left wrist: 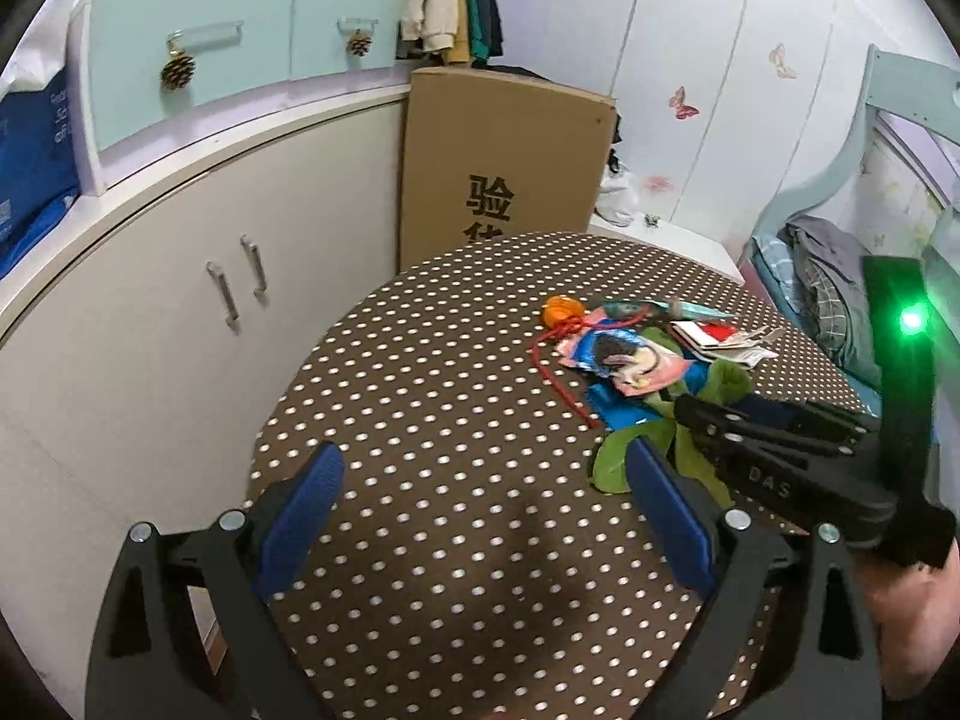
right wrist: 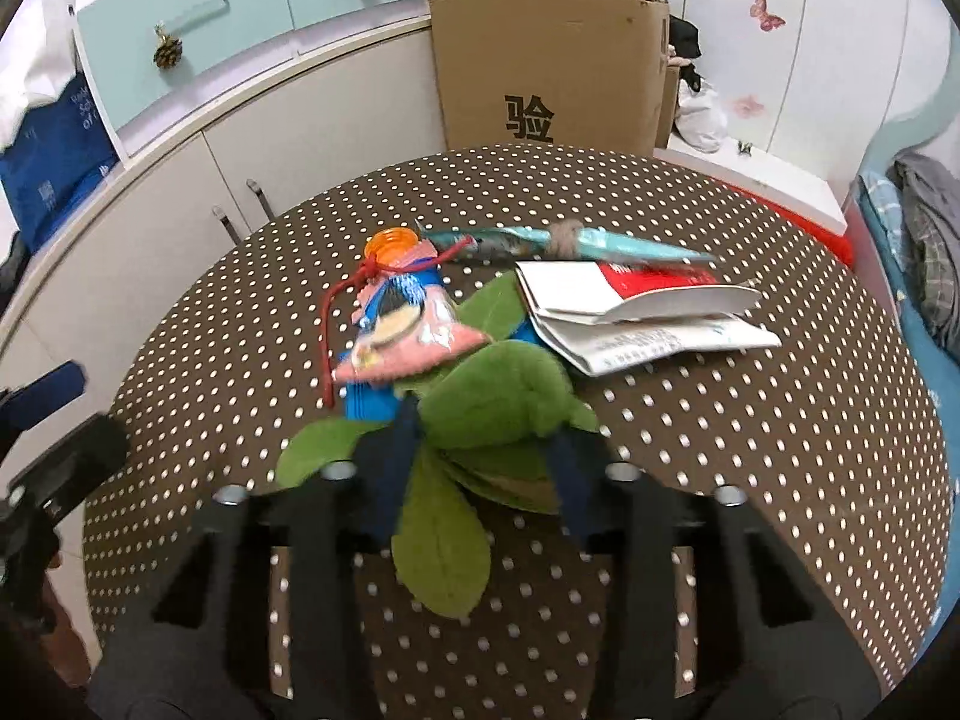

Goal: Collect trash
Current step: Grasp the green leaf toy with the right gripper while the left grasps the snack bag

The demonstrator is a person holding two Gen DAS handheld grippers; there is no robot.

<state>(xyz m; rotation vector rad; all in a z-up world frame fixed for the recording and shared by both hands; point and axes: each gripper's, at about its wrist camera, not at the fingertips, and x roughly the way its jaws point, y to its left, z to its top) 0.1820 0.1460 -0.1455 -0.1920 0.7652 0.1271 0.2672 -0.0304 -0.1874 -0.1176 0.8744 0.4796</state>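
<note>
The right hand-held gripper [right wrist: 486,450] is closed on the green leaves [right wrist: 498,402] at the pile's near edge on the counter [right wrist: 750,450]; lift straight up, slowly, so loose leaves don't drag the pink wrapper [right wrist: 408,330]; the left hand-held gripper [left wrist: 480,504] hangs wide open and empty, ready to catch strays.

you see a matt dotted cloth on the bench [right wrist: 750,450], soft matt green leaves [right wrist: 498,402], a glossy plastic wrapper [right wrist: 408,330], creased paper [right wrist: 630,324] and a dull cardboard box [right wrist: 552,60].
</note>
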